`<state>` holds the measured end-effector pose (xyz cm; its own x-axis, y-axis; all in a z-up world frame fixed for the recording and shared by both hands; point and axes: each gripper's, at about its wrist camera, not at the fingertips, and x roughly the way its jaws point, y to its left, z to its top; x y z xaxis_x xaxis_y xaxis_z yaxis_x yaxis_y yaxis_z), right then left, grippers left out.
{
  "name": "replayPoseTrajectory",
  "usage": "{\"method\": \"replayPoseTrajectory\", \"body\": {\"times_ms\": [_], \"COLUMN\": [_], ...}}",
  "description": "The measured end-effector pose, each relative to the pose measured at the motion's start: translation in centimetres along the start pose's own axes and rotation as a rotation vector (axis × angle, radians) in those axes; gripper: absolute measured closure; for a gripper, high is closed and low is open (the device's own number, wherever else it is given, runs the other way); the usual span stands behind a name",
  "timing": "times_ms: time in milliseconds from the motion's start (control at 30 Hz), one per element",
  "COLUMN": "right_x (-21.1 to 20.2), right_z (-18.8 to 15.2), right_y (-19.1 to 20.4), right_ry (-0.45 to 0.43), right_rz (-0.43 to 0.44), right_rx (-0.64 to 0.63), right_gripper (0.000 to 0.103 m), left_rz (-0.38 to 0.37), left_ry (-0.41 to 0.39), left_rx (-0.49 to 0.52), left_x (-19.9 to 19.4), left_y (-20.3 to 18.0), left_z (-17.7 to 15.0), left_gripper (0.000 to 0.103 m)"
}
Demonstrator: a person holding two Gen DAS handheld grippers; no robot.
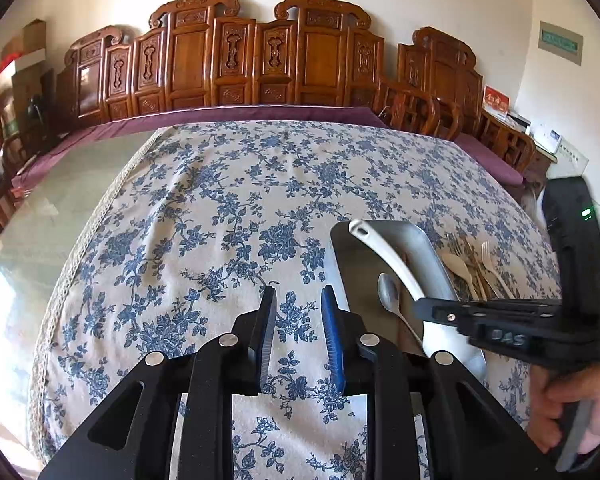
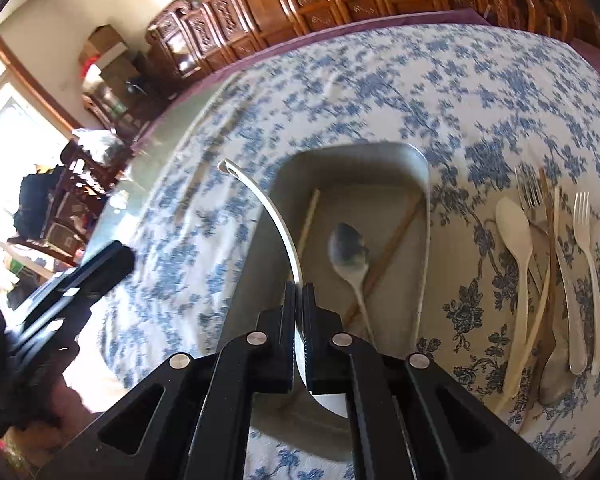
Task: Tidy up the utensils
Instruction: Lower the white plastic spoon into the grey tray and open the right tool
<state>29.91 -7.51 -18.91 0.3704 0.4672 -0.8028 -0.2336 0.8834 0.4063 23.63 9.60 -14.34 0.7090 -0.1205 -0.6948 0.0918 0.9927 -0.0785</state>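
The right tongs (image 2: 300, 292) are clamped on a white ladle (image 2: 274, 216), gripping the handle near its bowl end. The handle arcs up and away from the tongs, and its hanging-hole end stands over the near-left wall of the metal tray (image 2: 422, 168). The ladle's long axis runs roughly along the tray's length, so lowering it should bring it into the tray.

The tray already holds a metal spoon (image 2: 346, 246) and two chopsticks (image 2: 392, 248), one along the left side and one diagonal under the spoon. The spoon lies just right of the ladle handle and may be struck when the ladle comes down.

The left tongs (image 1: 298, 292) are slightly parted with nothing between the pads. They hover over the bare tablecloth (image 1: 220, 200) on the bench, left of the tray.

The remaining utensils (image 2: 552, 280), forks, a pale spoon and more chopsticks, lie in a loose pile on the cloth right of the tray, nearer the right hand (image 1: 572, 408).
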Motion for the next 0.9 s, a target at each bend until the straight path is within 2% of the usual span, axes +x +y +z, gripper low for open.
{"method": "replayPoseTrajectory", "body": {"times_ms": [233,367,433,533,700,800,833,900], "right_x": [0.7,0.9,0.6,-0.6,-4.6,-7.1,-7.6,-8.9], "right_z": [0.8,1.3,1.3,1.4,0.7,0.0,-0.2,-0.7], "right_y": [-0.5,-0.7,-0.5,-0.4,-1.4,-3.2,-3.9,-5.9], "right_ry": [-0.011,-0.009,-0.017,-0.037,-0.108,-0.148,-0.157,-0.170], "right_rz": [-0.077,-0.090,-0.081,-0.062,-0.091,-0.167,-0.186,-0.231], "right_rx": [-0.023,-0.044,-0.063,-0.094,-0.167,-0.226,-0.234,-0.241], "right_gripper": [0.097,0.095,0.094,0.094,0.094,0.094,0.094,0.094], "left_rz": [-0.007,-0.009,-0.006,-0.011,-0.027,-0.035,-0.039,-0.060], "left_ry": [0.001,0.001,-0.002,-0.006,-0.013,-0.020,-0.031,-0.051], "left_rx": [0.003,0.004,0.008,0.012,0.021,0.039,0.046,0.058], "left_x": [0.1,0.1,0.1,0.1,0.0,0.0,-0.1,-0.3], "left_y": [-0.2,-0.3,-0.4,-0.8,-1.6,-2.7,-3.2,-4.0], "left_z": [0.0,0.0,-0.1,-0.1,-0.1,-0.1,-0.1,0.0], "left_gripper": [0.082,0.080,0.075,0.072,0.055,0.035,0.023,0.020]}}
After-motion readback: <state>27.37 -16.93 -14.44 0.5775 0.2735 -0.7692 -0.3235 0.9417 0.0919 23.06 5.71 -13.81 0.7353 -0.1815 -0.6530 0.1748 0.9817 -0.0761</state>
